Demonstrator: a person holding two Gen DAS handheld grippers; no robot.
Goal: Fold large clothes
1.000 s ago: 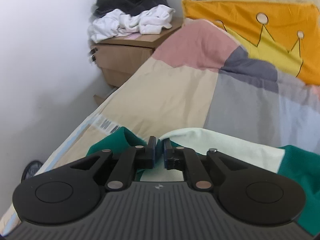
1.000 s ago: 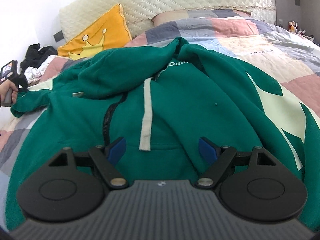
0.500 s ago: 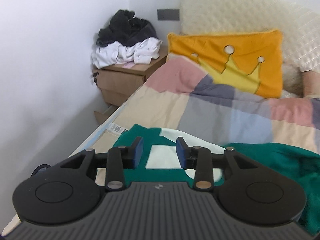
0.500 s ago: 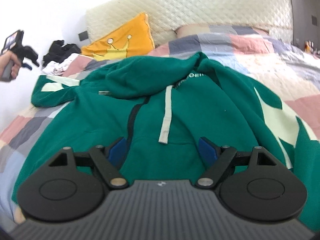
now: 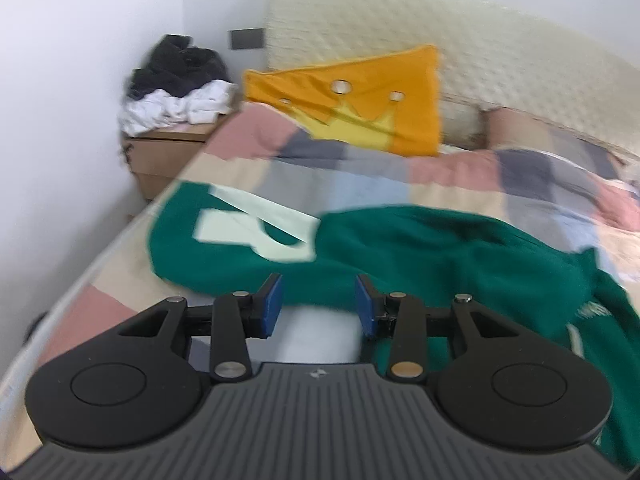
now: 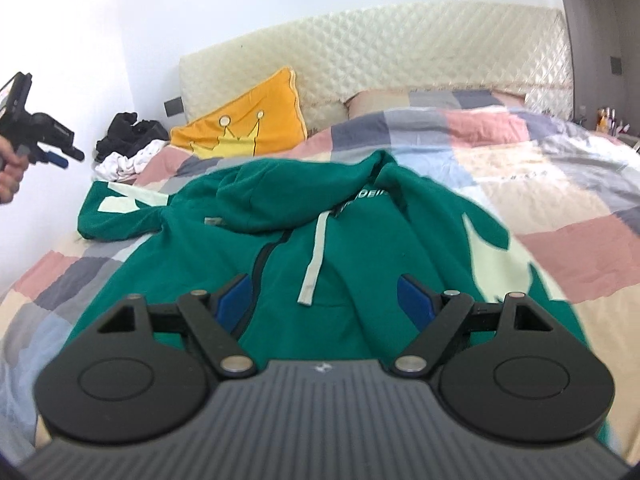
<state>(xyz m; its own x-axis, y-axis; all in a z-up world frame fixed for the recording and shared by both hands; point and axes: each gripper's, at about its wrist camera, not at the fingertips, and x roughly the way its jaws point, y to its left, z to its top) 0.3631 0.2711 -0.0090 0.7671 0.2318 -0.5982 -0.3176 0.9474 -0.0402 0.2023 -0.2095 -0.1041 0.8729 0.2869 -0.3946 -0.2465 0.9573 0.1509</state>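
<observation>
A green hoodie [image 6: 360, 248] with pale patches lies front up on the patchwork bed, its hood folded down and a white drawstring [image 6: 314, 264] on the chest. Its left sleeve [image 5: 240, 240] is stretched out toward the bed's left edge. My left gripper [image 5: 318, 304] is open and empty, lifted above and behind the sleeve. It also shows in the right wrist view [image 6: 60, 156], held up in a hand at the far left. My right gripper [image 6: 326, 300] is open and empty above the hoodie's lower front.
An orange crown cushion [image 6: 244, 124] leans on the quilted headboard [image 6: 400, 56]. A wooden nightstand [image 5: 168, 152] with piled black and white clothes [image 5: 176, 88] stands left of the bed by the white wall. The patchwork duvet [image 6: 560, 200] spreads to the right.
My left gripper let go of the sleeve, opened wide, and rose back away from it. The sleeve now lies flat on the bed. The right gripper lifted a little, still open.
</observation>
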